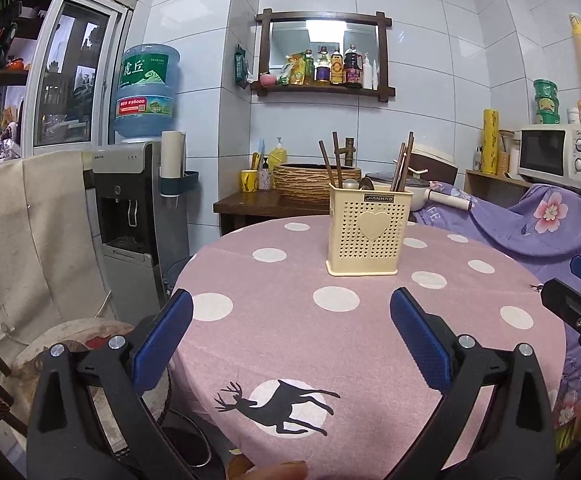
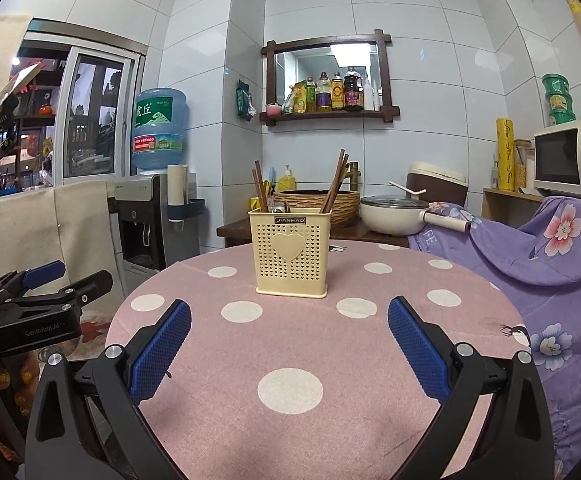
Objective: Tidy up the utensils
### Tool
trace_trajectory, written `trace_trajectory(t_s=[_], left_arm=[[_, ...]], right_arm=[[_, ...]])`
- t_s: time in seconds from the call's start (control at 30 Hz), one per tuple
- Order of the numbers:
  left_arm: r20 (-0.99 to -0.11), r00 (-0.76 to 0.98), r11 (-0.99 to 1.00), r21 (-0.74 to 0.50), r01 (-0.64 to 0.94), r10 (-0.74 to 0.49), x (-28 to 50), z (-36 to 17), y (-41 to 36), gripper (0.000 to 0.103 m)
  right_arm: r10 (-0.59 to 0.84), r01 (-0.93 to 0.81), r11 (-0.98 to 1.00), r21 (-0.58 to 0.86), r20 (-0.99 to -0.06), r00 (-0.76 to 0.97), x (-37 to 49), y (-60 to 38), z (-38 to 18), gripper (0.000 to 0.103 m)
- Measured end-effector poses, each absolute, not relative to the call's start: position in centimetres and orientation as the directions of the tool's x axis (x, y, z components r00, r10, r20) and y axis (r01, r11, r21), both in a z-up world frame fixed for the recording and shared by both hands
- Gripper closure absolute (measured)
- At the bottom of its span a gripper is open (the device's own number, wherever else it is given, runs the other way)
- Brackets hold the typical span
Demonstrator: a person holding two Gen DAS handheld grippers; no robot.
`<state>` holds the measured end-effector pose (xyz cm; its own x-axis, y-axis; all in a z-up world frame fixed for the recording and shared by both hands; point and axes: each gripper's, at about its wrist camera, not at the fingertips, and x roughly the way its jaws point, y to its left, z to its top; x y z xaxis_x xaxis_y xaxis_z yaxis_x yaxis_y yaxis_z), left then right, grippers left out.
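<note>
A cream perforated utensil holder point(image 1: 364, 230) with a heart on its front stands upright on the round table with the pink polka-dot cloth point(image 1: 274, 320). Brown chopsticks point(image 1: 326, 160) and some metal utensils stick out of its top. In the right wrist view the same holder point(image 2: 291, 251) stands at the table's far side, chopsticks point(image 2: 336, 182) leaning in it. My left gripper point(image 1: 290, 308) is open over the near part of the table, nothing between its blue pads. My right gripper point(image 2: 288, 314) is open too, empty, short of the holder.
A water dispenser point(image 1: 130, 216) stands left of the table. Behind it a wooden counter holds a woven basin point(image 1: 314, 180) and a white pot point(image 2: 394, 214). A purple floral cloth point(image 2: 550, 260) drapes at the right, with a microwave point(image 2: 566, 160) above it.
</note>
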<state>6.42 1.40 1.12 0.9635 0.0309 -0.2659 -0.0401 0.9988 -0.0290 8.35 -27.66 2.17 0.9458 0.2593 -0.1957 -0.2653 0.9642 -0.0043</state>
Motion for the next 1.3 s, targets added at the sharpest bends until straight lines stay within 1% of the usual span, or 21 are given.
trace_trajectory(t_s=[0.7,1.3], left_arm=[[-0.292,0.956,0.998,-0.049,-0.038,0.022,6.67,0.91,1.79,0.006],[-0.294,0.956,0.999,-0.037,-0.033,0.021,6.61,0.82,1.39,0.006]], right_arm=[[0.265,-0.272,0.962,-0.005,-0.208,0.942,8.13,-27.47,2.02,0.006],[0.263,-0.271,0.963,-0.006,-0.211,0.941,8.09,-27.46,1.96,0.006]])
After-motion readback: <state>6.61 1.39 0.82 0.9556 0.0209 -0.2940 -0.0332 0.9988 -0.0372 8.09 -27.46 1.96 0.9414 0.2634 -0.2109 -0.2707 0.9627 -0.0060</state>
